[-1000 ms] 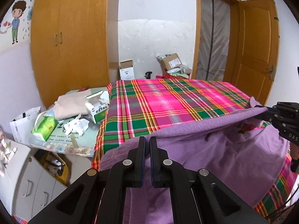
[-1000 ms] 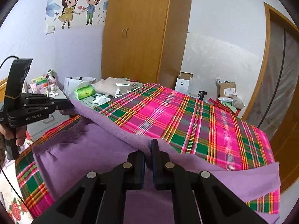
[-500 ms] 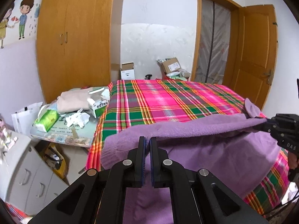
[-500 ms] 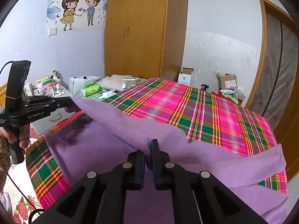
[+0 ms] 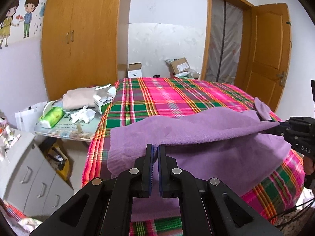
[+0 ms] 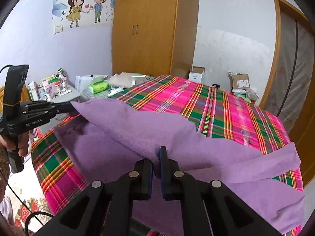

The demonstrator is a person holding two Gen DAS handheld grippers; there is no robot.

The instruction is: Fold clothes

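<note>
Lifted higher, purple garment (image 5: 196, 129) hangs between both clamped hand-held grippers.

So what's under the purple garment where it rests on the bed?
Under the purple garment lies the plaid bedsheet, showing around its edges. Both the left gripper and right gripper hold its raised edge. Whatever lies beneath the draped middle is covered.

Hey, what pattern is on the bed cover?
A plaid bed cover of bright pink and green with yellow and white lines, clearest in the left wrist view.
</note>
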